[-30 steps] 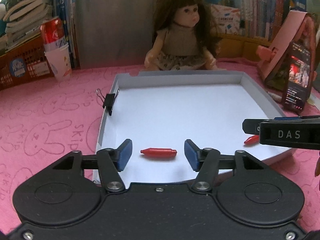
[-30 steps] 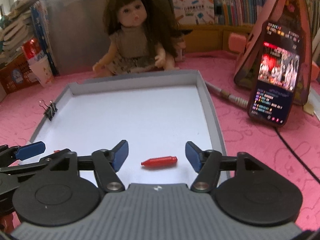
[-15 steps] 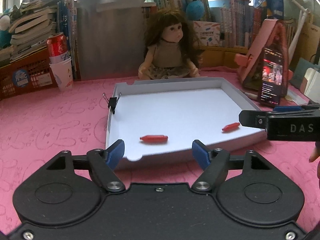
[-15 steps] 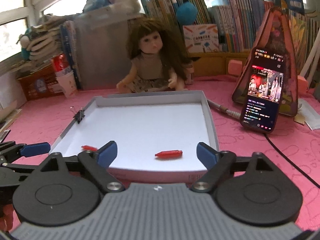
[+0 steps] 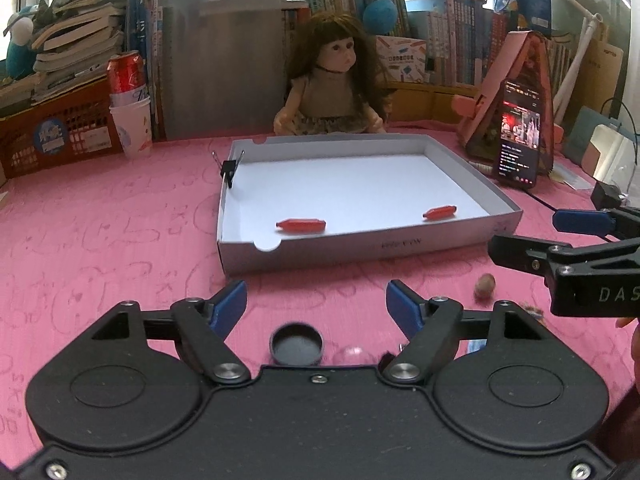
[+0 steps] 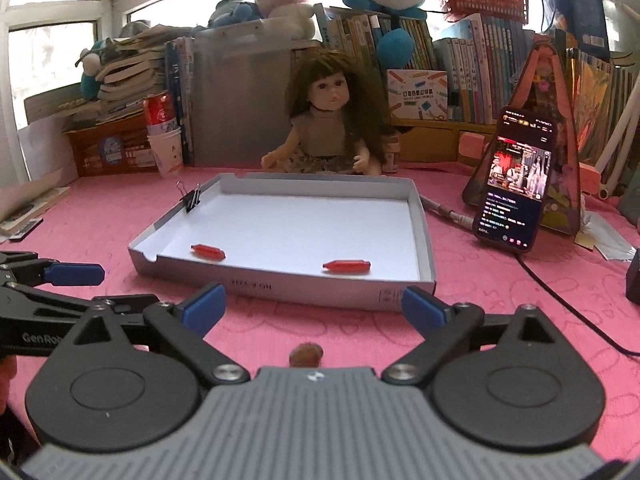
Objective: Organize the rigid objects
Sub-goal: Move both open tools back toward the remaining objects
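A shallow grey-white box tray [image 5: 360,246] [image 6: 280,280] lies on the pink cloth. Two red capsule-shaped pieces lie in it near the front wall: one left [image 5: 301,225] [image 6: 208,251], one right [image 5: 440,212] [image 6: 347,266]. My left gripper [image 5: 316,306] is open and empty, in front of the tray. A black round cap [image 5: 296,345] and a clear bead [image 5: 352,354] lie just before its body. My right gripper [image 6: 312,306] is open and empty, also in front of the tray. A brown nut [image 6: 306,354] [image 5: 485,283] lies on the cloth close to its body.
A black binder clip [image 5: 230,168] [image 6: 191,200] grips the tray's left wall. A doll [image 5: 332,80] sits behind the tray. A phone [image 6: 514,176] leans on a pink stand at right, its cable trailing forward. A can in cups [image 5: 128,108] and book stacks stand at left.
Both grippers have pulled back and up from over the tray, each leaving a red piece inside. They now stand in front of the tray's front wall, jaws wider open.
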A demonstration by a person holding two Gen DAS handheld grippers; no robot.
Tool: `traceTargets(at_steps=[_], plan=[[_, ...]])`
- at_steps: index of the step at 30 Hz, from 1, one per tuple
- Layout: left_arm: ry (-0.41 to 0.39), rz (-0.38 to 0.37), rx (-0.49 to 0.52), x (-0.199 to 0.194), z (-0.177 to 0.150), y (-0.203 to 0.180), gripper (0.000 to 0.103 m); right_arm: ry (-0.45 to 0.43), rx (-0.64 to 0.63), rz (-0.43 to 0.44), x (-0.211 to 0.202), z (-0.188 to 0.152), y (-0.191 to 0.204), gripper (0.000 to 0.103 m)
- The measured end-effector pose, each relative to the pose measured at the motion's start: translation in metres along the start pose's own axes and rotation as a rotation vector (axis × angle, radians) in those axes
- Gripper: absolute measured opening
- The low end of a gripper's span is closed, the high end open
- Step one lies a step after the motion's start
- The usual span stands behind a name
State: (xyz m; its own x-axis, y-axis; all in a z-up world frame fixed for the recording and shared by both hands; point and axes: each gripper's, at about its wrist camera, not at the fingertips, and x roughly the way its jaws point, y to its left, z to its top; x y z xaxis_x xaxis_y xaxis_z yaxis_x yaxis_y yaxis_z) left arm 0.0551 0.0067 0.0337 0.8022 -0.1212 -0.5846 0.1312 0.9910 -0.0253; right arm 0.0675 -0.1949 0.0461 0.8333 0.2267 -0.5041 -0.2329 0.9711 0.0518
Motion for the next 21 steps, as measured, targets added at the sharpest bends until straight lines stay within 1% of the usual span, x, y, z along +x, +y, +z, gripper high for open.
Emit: traceTargets(at_steps=[9, 21], plan=[[-0.024, 0.001, 0.016, -0.019, -0.025, -0.007, 0.077, -0.025, -0.02, -0.002, -0.014, -0.024, 0.0, 0.103], [-0.021, 0.004, 0.028, -0.029, -0.047, -0.012, 0.077, -0.015, -0.061, -0.014, -0.025, -0.05, 0.005, 0.103]])
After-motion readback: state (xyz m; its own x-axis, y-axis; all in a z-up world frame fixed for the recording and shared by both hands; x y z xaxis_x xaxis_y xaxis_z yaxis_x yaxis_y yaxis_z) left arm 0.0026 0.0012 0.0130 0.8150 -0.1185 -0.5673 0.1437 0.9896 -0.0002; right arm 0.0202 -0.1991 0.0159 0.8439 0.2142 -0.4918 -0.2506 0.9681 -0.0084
